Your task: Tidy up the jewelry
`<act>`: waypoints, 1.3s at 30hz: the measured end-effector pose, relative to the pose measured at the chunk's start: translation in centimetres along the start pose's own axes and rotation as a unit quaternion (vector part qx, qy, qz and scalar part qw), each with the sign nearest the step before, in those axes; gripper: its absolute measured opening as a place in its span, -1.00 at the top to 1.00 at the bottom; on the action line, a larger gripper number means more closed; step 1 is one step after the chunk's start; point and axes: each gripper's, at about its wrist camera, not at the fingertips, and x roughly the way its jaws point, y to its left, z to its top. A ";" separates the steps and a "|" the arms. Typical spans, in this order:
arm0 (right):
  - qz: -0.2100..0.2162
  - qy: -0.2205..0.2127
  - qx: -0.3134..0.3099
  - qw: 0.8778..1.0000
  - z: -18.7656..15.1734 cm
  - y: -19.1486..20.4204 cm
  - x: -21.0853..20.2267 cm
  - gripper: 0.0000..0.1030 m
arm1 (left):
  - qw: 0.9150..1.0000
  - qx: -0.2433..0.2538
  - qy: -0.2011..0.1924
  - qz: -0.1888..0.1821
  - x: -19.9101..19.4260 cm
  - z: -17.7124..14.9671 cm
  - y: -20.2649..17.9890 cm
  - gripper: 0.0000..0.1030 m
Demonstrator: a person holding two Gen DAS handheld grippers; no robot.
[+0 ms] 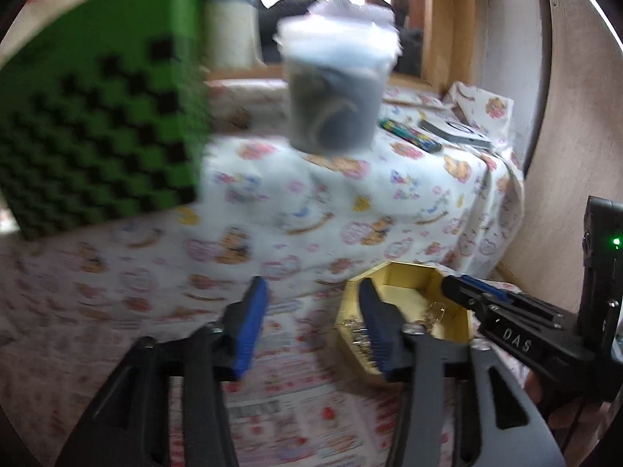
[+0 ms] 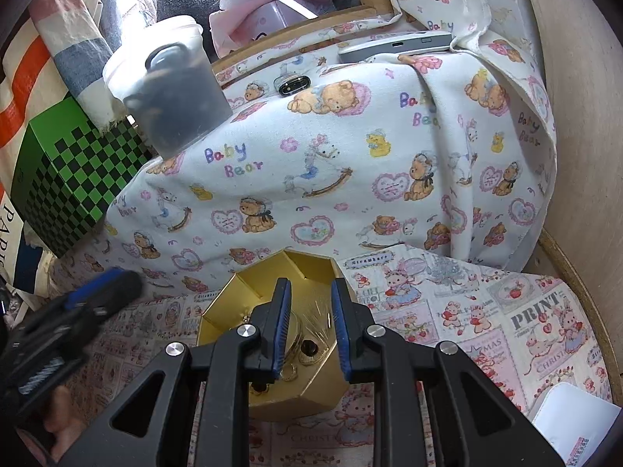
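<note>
Broadly, the surface is carrying everything, draped in a bear-print cloth that is rising over a hump at twelve o'clock. A green checkered box is sitting at nine o'clock in the right wrist view, with a clear plastic cup of dark contents leaning beside it at eleven. Nearer, the gold octagonal box is lying open at six o'clock, probably serving as the sorting tray. The right tongs are hovering directly over it, jaws apart and empty, seemingly lining up on the jewelry of rings and chains inside. The left tongs are standing wide apart and empty, just beside the box's rim at its nine o'clock, likely waiting to steady it.
</note>
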 end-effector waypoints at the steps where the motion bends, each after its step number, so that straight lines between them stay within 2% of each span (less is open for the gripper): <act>1: -0.001 -0.002 -0.004 1.000 0.0 0.0 0.0 0.52 | 1.000 -0.001 -0.007 0.009 -0.6 0.0 0.4 -0.18; 3: -0.008 -0.007 -0.014 1.000 -0.1 0.4 -0.2 0.46 | 1.000 -0.004 -0.020 0.017 -1.9 -0.1 1.1 -0.24; 9: -0.007 -0.019 -0.022 1.000 0.0 0.6 -0.8 0.45 | 0.998 -0.016 -0.060 0.031 -5.2 0.0 2.8 -0.53; 16: 0.006 -0.058 -0.046 0.997 -0.2 2.5 -3.7 0.41 | 0.994 -0.023 -0.097 0.037 -8.3 -0.1 3.9 -0.76; 17: 0.009 -0.066 -0.051 0.996 -0.2 2.9 -4.3 0.37 | 0.993 -0.027 -0.104 0.045 -8.6 -0.1 4.1 -0.79; 19: 0.013 -0.084 -0.057 0.995 -0.4 3.6 -5.3 0.04 | 0.991 -0.028 -0.119 0.058 -9.4 -0.2 4.3 -0.90; 23: 0.018 -0.111 -0.074 0.991 -0.6 4.7 -7.1 -0.03 | 0.987 -0.018 -0.144 0.066 -10.7 -0.5 4.8 -0.97; 25: 0.023 -0.123 -0.074 0.989 -0.8 5.0 -7.9 -0.30 | 0.985 -0.013 -0.159 0.067 -11.5 -0.8 5.1 -0.98; 29: 0.027 -0.144 -0.087 0.985 -1.1 6.1 -9.1 -0.43 | 0.981 -0.015 -0.173 0.084 -12.6 -1.5 6.3 -0.99; 31: 0.026 -0.157 -0.091 0.983 -1.3 6.6 -9.6 -0.67 | 0.980 -0.022 -0.177 0.088 -13.2 -1.9 7.2 -0.99; 39: 0.015 -0.173 -0.109 0.979 -2.4 7.9 -9.6 -0.74 | 0.975 -0.033 -0.193 0.104 -14.5 -3.9 10.2 -0.99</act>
